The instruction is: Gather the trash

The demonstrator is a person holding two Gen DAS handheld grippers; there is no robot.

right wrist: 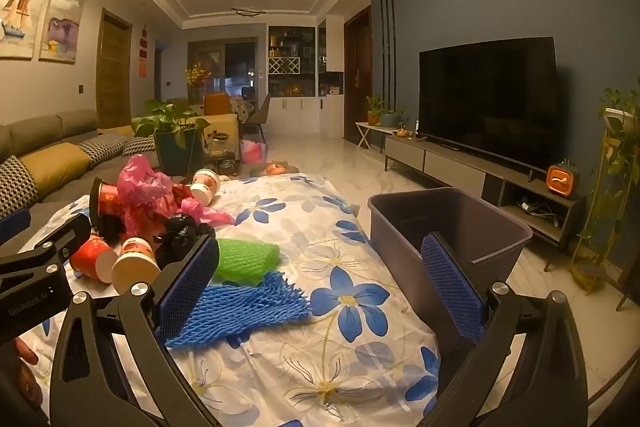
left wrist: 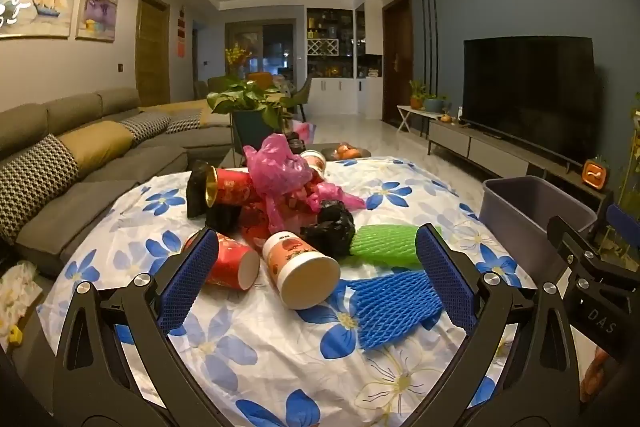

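A pile of trash lies on the flowered tablecloth (left wrist: pixel 256 355): a pink plastic bag (left wrist: pixel 280 171), red paper cups (left wrist: pixel 232 265), a white-rimmed cup (left wrist: pixel 302 269), a black crumpled bag (left wrist: pixel 332 231), a green foam net (left wrist: pixel 384 245) and a blue foam net (left wrist: pixel 394 309). My left gripper (left wrist: pixel 316 281) is open and empty, just short of the cups and the blue net. My right gripper (right wrist: pixel 320 287) is open and empty above the cloth, with the blue foam net (right wrist: pixel 240 305) by its left finger. A grey bin (right wrist: pixel 448 231) stands at the table's right edge.
A grey sofa (left wrist: pixel 80 155) runs along the left. A potted plant (left wrist: pixel 252 107) stands beyond the table. A TV (right wrist: pixel 488 99) on a low cabinet (right wrist: pixel 480 171) lines the right wall. The right gripper's body (left wrist: pixel 588 267) shows at the left wrist view's right edge.
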